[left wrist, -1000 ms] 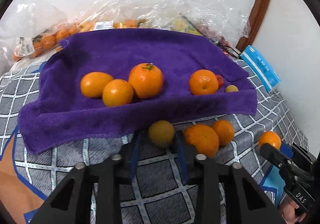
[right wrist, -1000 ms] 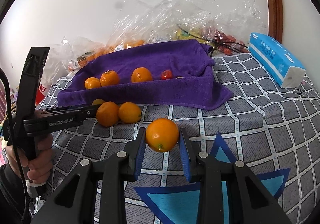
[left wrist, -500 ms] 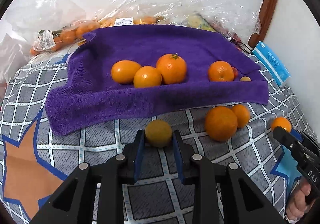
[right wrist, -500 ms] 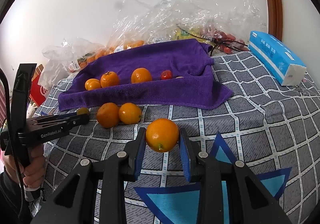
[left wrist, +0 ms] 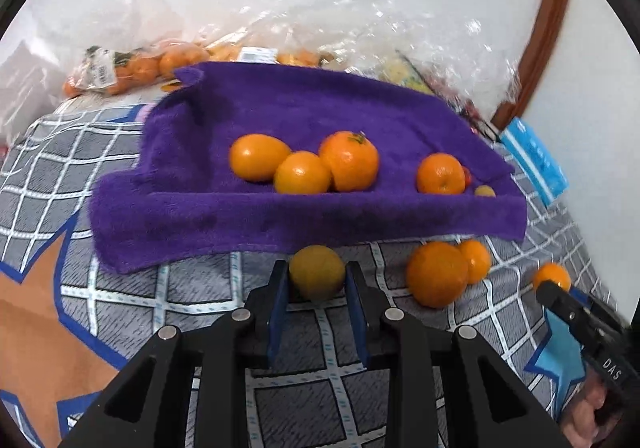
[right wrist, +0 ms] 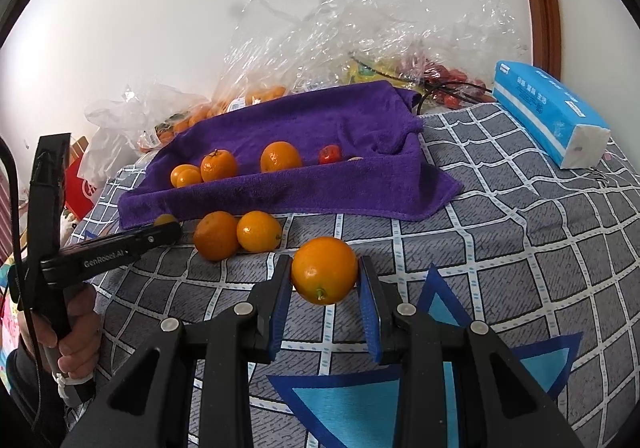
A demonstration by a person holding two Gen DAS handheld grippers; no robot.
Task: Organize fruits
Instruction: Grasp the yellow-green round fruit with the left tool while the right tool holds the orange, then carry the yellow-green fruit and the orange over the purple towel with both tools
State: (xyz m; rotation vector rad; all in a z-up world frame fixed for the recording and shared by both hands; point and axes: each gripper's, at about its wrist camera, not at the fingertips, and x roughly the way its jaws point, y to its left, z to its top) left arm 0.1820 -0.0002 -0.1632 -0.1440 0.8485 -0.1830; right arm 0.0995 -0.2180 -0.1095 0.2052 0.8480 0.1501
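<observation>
My left gripper (left wrist: 317, 280) is shut on a dull yellow-orange fruit (left wrist: 317, 271), held just in front of the purple towel's near edge (left wrist: 280, 216). My right gripper (right wrist: 325, 280) is shut on a bright orange (right wrist: 324, 270) above the grey checked cloth. On the purple towel (right wrist: 320, 192) lie several oranges (left wrist: 348, 160), a small red tomato (right wrist: 329, 154) and a small yellowish fruit (left wrist: 485, 191). Two loose oranges (left wrist: 437, 274) lie on the cloth in front of the towel, also in the right wrist view (right wrist: 216, 235).
Clear plastic bags of oranges (left wrist: 132, 68) and other produce (right wrist: 440, 80) lie behind the towel against the wall. A blue tissue pack (right wrist: 548, 112) lies at the right. A wooden door frame (left wrist: 536, 32) stands at the far right.
My left gripper has moved left and slightly closer to the towel with its fruit. The right gripper has held its orange nearly still.
</observation>
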